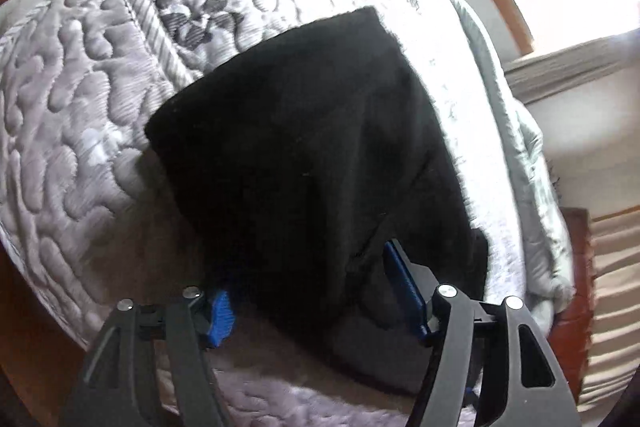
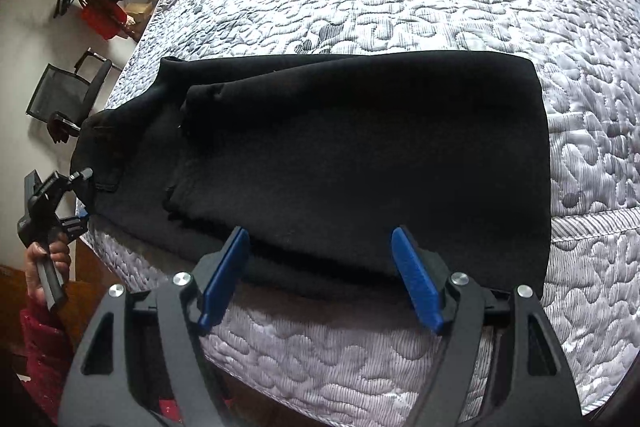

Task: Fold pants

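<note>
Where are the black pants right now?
The black fabric pants lie folded on the grey quilted bedspread, near the bed's edge, in both wrist views, just ahead of the right gripper.

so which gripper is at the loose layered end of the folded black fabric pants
The left gripper; the right gripper instead sits at the long near edge of the pants, closer to their smooth fold.

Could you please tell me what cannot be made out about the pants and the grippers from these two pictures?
- Left wrist view: whether the left gripper pinches the black pants; dark cloth hides one blue fingertip.
- Right wrist view: the left gripper's fingertips, too small and cut off behind the pants edge.
- Both views: seams, pockets and layer count, lost in the flat black.
- Right wrist view: the bed's near edge, hidden by the right gripper.
</note>
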The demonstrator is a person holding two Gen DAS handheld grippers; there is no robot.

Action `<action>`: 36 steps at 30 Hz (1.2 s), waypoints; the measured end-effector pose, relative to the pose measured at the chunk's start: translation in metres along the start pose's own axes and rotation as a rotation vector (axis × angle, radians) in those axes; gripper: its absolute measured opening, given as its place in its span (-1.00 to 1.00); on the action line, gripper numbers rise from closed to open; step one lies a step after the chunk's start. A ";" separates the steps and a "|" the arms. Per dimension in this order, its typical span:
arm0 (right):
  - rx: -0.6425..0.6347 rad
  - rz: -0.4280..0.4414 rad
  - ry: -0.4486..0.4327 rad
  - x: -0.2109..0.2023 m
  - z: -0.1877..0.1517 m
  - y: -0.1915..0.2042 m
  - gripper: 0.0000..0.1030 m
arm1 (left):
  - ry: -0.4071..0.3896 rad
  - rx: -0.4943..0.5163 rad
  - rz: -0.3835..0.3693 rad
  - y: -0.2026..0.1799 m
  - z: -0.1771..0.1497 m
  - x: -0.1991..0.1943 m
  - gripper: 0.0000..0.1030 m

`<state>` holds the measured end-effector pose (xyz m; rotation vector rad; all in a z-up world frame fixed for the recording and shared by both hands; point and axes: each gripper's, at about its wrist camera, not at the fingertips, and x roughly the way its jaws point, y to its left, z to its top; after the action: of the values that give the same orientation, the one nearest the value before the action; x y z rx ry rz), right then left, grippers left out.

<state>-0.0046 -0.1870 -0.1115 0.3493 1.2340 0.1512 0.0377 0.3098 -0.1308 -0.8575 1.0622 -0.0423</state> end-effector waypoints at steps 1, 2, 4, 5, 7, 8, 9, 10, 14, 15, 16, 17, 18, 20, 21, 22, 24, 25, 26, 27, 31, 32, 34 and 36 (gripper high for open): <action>-0.005 -0.003 0.000 0.000 0.000 0.001 0.45 | -0.006 -0.002 -0.011 -0.002 0.000 0.000 0.24; -0.013 -0.006 0.001 0.001 0.000 0.002 0.46 | -0.008 -0.006 -0.023 -0.003 0.000 0.000 0.23; -0.021 -0.008 0.003 0.001 0.000 0.002 0.47 | -0.009 -0.030 -0.042 0.003 0.002 0.000 0.20; -0.021 -0.008 0.004 0.002 0.000 0.002 0.48 | -0.003 -0.045 -0.048 0.009 0.005 0.000 0.18; -0.021 -0.007 0.004 0.003 0.000 0.002 0.49 | 0.006 -0.079 -0.055 0.015 0.010 0.007 0.18; -0.021 -0.008 0.005 0.004 0.000 0.002 0.49 | 0.010 -0.087 -0.053 0.017 0.013 0.012 0.18; -0.023 -0.010 0.002 0.004 0.000 0.002 0.49 | 0.012 -0.091 -0.047 0.018 0.014 0.013 0.16; -0.025 -0.010 0.001 0.004 0.000 0.002 0.49 | 0.005 -0.099 -0.038 0.017 0.014 0.013 0.03; -0.023 0.003 -0.004 0.001 -0.002 0.000 0.49 | -0.061 -0.111 -0.037 0.004 0.009 -0.004 -0.49; -0.020 0.006 -0.004 0.001 -0.002 -0.001 0.49 | -0.070 -0.121 -0.048 0.004 0.008 -0.008 -0.51; -0.015 0.009 -0.004 0.000 -0.002 -0.002 0.49 | -0.087 -0.115 -0.056 -0.001 0.006 -0.013 -0.55; -0.013 0.009 -0.005 0.000 -0.002 -0.002 0.49 | -0.097 -0.103 -0.054 -0.003 0.004 -0.016 -0.57; -0.015 0.008 -0.006 0.000 -0.002 -0.001 0.49 | -0.108 -0.088 -0.049 -0.006 0.004 -0.018 -0.58; -0.018 0.008 -0.010 -0.001 -0.003 -0.001 0.49 | -0.125 -0.067 -0.040 -0.015 0.003 -0.019 -0.59; -0.017 0.009 -0.011 -0.001 -0.004 -0.002 0.49 | -0.129 -0.062 -0.038 -0.017 0.003 -0.019 -0.59; -0.013 0.012 -0.014 -0.002 -0.004 -0.002 0.49 | -0.135 -0.058 -0.035 -0.019 0.004 -0.019 -0.59; -0.001 0.017 -0.019 -0.005 -0.004 -0.005 0.49 | -0.142 -0.057 -0.036 -0.024 0.006 -0.017 -0.59; 0.009 0.018 -0.025 -0.008 -0.004 -0.007 0.49 | -0.147 -0.052 -0.039 -0.026 0.006 -0.018 -0.59; 0.015 0.019 -0.027 -0.010 -0.004 -0.008 0.49 | -0.154 -0.041 -0.039 -0.030 0.005 -0.019 -0.60; 0.021 0.018 -0.029 -0.012 -0.004 -0.010 0.49 | -0.166 -0.017 -0.040 -0.036 0.004 -0.021 -0.60; 0.048 0.013 -0.035 -0.019 -0.004 -0.017 0.49 | -0.203 0.067 -0.052 -0.062 0.001 -0.027 -0.61; 0.053 0.013 -0.037 -0.021 -0.005 -0.019 0.49 | -0.211 0.087 -0.059 -0.069 0.000 -0.028 -0.61; 0.061 0.011 -0.043 -0.022 -0.006 -0.022 0.49 | -0.231 0.144 -0.070 -0.087 -0.003 -0.032 -0.61; 0.071 0.020 -0.047 -0.024 -0.006 -0.026 0.49 | -0.250 0.226 -0.078 -0.106 -0.010 -0.035 -0.61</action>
<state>-0.0204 -0.2178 -0.1008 0.4249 1.1914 0.1153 0.0495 0.2454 -0.0392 -0.6791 0.7724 -0.1156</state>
